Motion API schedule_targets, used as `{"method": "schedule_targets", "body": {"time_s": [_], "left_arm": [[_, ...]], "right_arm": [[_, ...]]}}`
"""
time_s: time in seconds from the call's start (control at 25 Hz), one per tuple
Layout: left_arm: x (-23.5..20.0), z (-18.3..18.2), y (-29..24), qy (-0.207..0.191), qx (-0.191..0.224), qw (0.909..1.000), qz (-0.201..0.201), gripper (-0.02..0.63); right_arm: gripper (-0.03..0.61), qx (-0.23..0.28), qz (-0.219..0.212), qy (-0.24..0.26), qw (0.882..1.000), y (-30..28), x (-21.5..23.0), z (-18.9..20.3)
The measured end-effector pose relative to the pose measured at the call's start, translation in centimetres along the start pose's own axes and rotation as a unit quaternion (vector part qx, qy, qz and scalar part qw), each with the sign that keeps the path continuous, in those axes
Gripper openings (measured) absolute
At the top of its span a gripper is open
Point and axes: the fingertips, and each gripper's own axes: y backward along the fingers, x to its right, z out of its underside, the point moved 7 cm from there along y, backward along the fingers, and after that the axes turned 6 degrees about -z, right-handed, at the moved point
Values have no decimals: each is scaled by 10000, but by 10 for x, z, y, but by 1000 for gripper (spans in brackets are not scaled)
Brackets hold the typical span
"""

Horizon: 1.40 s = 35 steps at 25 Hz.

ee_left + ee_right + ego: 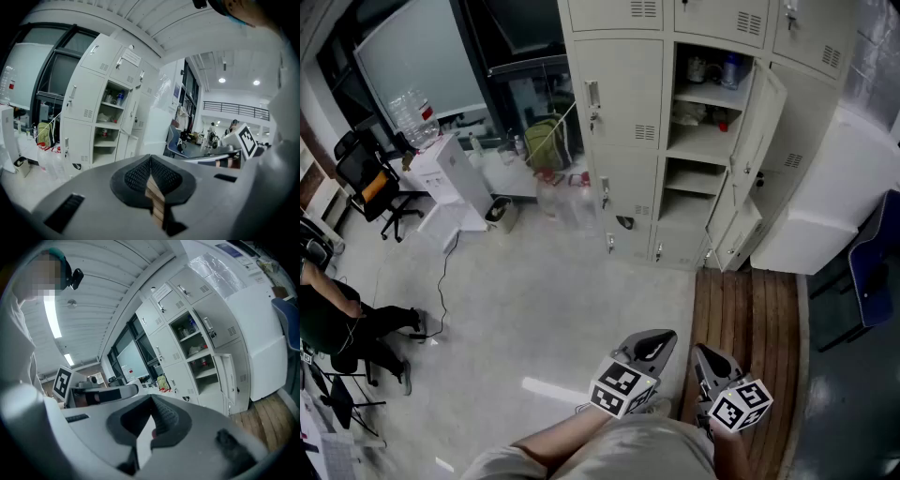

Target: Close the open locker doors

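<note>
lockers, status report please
Left gripper and right gripper shut, empty, held low. Upper door and lower door both open, some way off. Wooden platform on the floor before them.

Grey tongs (654, 339) (square-marked white cubes (619, 387))

White lockers (614, 103): one column's upper door (766, 117) and lower door (739, 232) stand swung open rightward, shelves (698, 141) exposed.

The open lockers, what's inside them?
The upper locker holds bottles on its top shelf, with pale bundles and a small red thing below. In the lower locker only a small red-and-white can shows; its shelf hides whatever sits further back.
</note>
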Motion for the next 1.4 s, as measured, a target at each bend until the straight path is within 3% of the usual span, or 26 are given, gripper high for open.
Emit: {"method": "schedule_targets", "body": {"time_s": [0.48,1.4], "left_arm": [[-21,-2,9,-23,24,10000,-33,15],[-95,1,49,-123,115,9998,137,15]], "right_arm": [[27,-111,-62,172,9998,-23,-13,-2],[28,24,466,24,9989,-86,-50,14]]}}
